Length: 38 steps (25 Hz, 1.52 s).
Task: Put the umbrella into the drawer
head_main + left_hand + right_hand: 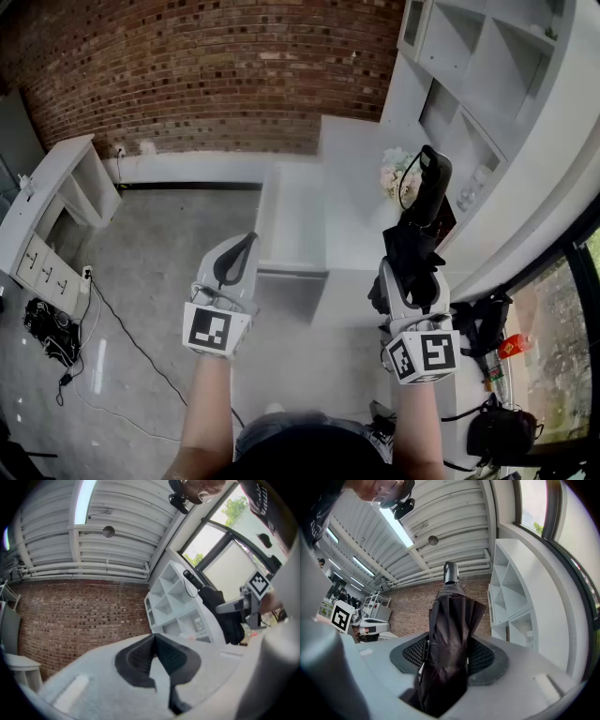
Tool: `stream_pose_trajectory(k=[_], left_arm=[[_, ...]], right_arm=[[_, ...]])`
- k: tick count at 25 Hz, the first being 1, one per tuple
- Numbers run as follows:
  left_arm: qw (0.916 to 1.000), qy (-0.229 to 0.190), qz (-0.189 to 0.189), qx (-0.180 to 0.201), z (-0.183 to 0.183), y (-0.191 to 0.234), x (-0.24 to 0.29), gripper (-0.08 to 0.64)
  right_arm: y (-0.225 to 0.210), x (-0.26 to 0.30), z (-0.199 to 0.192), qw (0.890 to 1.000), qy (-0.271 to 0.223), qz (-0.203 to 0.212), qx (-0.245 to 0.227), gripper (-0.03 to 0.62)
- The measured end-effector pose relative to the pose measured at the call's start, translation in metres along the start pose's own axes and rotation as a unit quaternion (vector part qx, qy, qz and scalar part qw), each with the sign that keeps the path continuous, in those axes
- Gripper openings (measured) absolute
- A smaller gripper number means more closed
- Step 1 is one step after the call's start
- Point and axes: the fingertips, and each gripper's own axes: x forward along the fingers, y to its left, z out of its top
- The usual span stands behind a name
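A folded black umbrella stands up from my right gripper, its handle end pointing up and away from me. In the right gripper view the ribbed pads press on both sides of the strapped umbrella. My left gripper hangs to the left at about the same height; its dark pads meet at the tips with nothing between them. A low white cabinet lies just ahead between the two grippers. I cannot make out a drawer on it.
White cubby shelving runs along the right, with a bunch of pale flowers in front of it. A small white drawer unit stands at the left by the brick wall. Cables lie on the floor, and bags at the right.
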Motion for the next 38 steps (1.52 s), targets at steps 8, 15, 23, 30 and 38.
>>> stream_pose_trajectory(k=[8,15,23,30,38], left_arm=[[0.9996,-0.027,-0.003,-0.001,-0.001,0.022,-0.004,-0.006],[0.9996,-0.024,-0.01,0.012,-0.004,0.051,-0.009,-0.006],[0.9998,-0.016,0.008,-0.001,-0.021,0.087,0.006,-0.006],[0.9995,-0.004,0.03,-0.004,-0.052,0.124,0.052,-0.006],[0.9993,0.016,0.033,-0.002,-0.087,0.174,0.142,-0.006]], right_arm=[[0.015,0.012,-0.007,1.0,0.008,-0.012,0.003,0.241],[0.037,0.028,-0.018,1.0,0.012,-0.013,0.016,0.241],[0.046,0.07,-0.033,1.0,0.024,0.009,0.014,0.242],[0.033,0.142,-0.063,0.999,0.032,0.037,0.017,0.242],[0.008,0.247,-0.094,0.997,0.042,0.062,0.033,0.242]])
